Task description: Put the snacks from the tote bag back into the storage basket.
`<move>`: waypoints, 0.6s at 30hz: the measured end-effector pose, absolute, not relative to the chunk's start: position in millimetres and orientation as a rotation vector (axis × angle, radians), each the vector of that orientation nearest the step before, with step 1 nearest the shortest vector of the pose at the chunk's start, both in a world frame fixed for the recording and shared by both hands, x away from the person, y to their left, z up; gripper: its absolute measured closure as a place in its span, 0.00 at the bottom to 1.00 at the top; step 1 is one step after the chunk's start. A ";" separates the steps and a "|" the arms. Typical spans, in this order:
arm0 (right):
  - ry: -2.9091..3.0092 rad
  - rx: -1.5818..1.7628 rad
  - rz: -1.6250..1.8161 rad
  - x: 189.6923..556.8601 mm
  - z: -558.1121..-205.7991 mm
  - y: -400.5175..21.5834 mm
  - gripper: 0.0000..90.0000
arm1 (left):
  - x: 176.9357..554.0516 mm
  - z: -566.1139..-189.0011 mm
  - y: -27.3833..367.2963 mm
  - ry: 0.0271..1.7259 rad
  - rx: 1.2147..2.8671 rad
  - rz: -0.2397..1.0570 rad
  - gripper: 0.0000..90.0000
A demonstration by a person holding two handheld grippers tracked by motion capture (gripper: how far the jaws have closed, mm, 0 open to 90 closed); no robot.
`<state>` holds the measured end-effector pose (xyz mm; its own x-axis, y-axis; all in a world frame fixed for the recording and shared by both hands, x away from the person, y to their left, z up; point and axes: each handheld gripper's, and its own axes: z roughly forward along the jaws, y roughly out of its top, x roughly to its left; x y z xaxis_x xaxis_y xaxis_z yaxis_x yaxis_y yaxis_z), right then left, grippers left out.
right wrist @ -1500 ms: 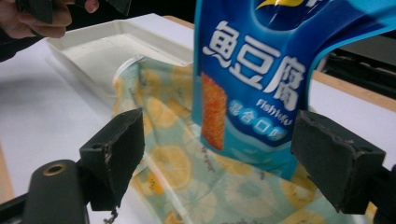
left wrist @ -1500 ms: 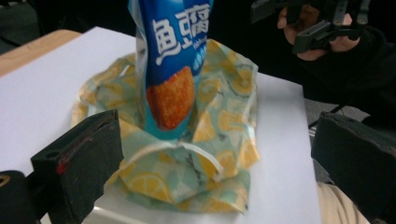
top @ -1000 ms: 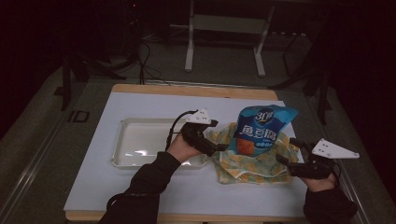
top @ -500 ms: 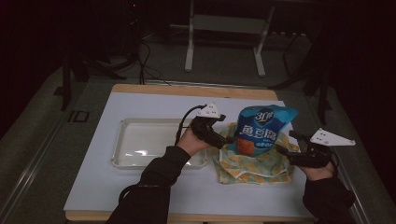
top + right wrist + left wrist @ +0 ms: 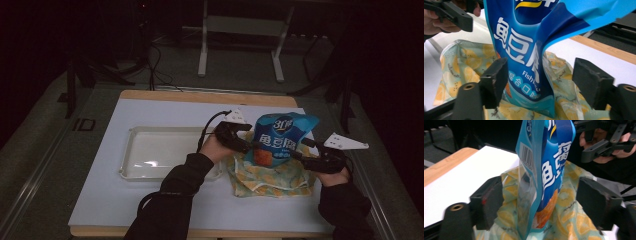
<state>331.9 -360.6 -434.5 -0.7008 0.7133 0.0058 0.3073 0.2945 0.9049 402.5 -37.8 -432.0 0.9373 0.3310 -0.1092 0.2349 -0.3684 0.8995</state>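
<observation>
With the upright glossy blue snack bag (image 5: 279,140) standing in the lemon-print fabric pouch (image 5: 270,177), both just-closing, not-yet-gripping grippers, left (image 5: 248,145) and right (image 5: 299,153), should pinch its edges squarely.

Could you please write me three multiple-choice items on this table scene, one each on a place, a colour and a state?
1. Where does the snack bag stand?
A. in the tray
B. on the fruit-print pouch
C. on the floor

2. What is the snack bag's main colour?
A. blue
B. red
C. green

3. How do the left hand-held gripper's jaws stand?
A. shut with nothing between them
B. apart, on either side of the bag
C. clamped on the tray's rim

Answers:
1 B: the bag's bottom sits on the fruit-print pouch, beside the tray.
2 A: its front is blue with white lettering.
3 B: the left hand-held gripper has been closing, yet gaps show at both pads.
</observation>
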 end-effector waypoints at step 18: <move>2.160 0.922 1.389 344.5 -438.7 -352.6 0.46 | 411.5 -438.4 -61.0 0.474 1.985 0.114 0.55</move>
